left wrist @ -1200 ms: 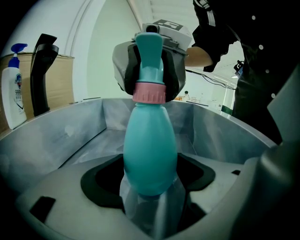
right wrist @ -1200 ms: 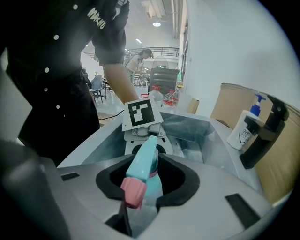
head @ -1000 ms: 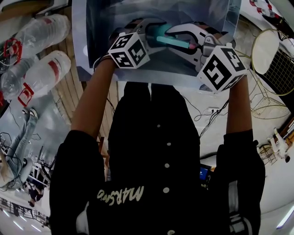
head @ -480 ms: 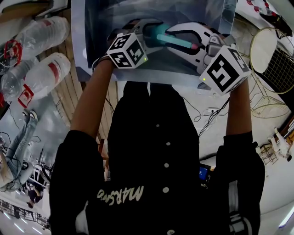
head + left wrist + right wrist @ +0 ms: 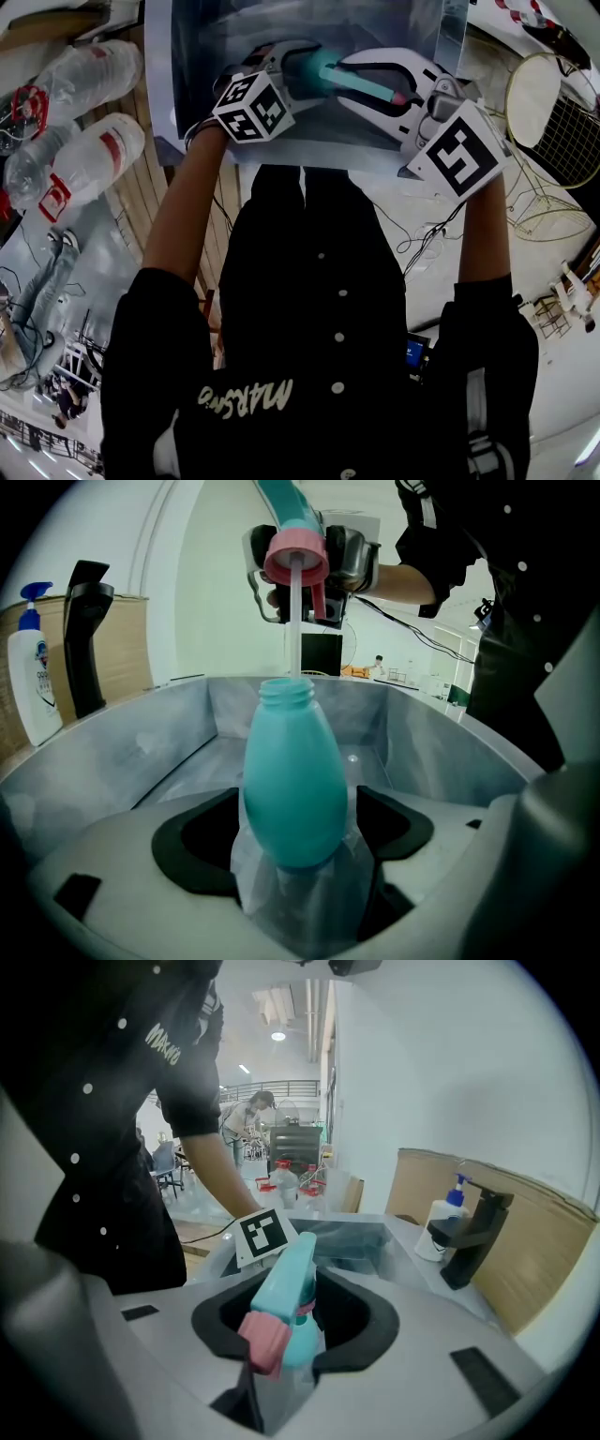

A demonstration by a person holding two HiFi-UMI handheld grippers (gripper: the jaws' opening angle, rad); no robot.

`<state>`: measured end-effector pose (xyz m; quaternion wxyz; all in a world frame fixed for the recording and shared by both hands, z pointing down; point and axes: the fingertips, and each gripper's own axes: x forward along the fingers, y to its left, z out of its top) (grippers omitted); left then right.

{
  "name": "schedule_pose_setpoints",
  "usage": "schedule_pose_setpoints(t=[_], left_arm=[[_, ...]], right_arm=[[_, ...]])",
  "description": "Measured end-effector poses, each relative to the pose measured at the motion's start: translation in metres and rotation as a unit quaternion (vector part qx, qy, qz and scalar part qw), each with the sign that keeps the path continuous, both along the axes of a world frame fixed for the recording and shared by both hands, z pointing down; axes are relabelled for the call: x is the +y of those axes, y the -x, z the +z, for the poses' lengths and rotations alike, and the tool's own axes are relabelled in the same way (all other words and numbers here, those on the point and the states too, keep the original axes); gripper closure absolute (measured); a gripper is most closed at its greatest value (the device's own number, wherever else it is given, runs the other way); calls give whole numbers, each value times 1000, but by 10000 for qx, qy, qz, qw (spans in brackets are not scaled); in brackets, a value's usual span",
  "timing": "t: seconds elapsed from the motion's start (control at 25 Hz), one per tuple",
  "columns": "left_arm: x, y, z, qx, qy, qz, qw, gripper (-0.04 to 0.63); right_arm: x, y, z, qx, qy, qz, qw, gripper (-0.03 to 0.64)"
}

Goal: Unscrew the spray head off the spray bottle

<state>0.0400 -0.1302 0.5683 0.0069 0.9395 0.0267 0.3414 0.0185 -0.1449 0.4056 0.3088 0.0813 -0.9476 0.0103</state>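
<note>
At the far left, beside the sink [image 5: 161, 112], lie 3 clear plastic bottles [image 5: 94, 155] with red labels. Over the sink, the left hand-held gripper [image 5: 298, 832] holds the teal spray bottle [image 5: 292, 780] by its lower body. Its jaws have just been opening a little, yet the bottle sits between them with the black pads against its sides and clear film wrapped round its base. The bottle's neck is open and uncapped. Just above and to the right of it hangs the spray head [image 5: 295, 555], teal with a pink collar, off the bottle. Its thin white dip tube [image 5: 293, 621] reaches down to the neck. The right hand-held gripper [image 5: 295, 1321] is clamped on that spray head, whose pink nozzle points toward the gripper's camera. On the surface at the sink's far side stand a white soap dispenser [image 5: 439, 1225] with a blue pump and a black tap [image 5: 473, 1232]. At the far right lies a round wire frame [image 5: 553, 112].
</note>
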Motion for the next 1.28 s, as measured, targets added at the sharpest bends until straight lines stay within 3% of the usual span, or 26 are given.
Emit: schedule_pose_setpoints(t=[0.32, 0.52, 0.64, 0.92, 1.0, 1.28], left_arm=[[4, 8, -15, -160, -202, -169, 9995, 209], [0, 30, -26, -453, -398, -541, 9967, 210], [-5, 42, -46, -292, -550, -779, 9950, 220], [-19, 62, -99, -54, -1214, -1242, 9848, 459], [-21, 68, -119, 103, -1252, -1468, 9812, 551], [-11, 82, -204, 710, -879, -2236, 9681, 569]], right_arm=[[9, -14, -34, -280, -90, 308, 9991, 472], [14, -17, -57, -431, -193, 492, 9977, 472], [14, -14, -74, -628, -256, 650, 9956, 472], [12, -19, -122, -1387, -470, 1264, 9811, 472], [12, -24, -135, -1548, -533, 1499, 9750, 472], [22, -52, -172, -1785, -756, 2302, 9536, 472]])
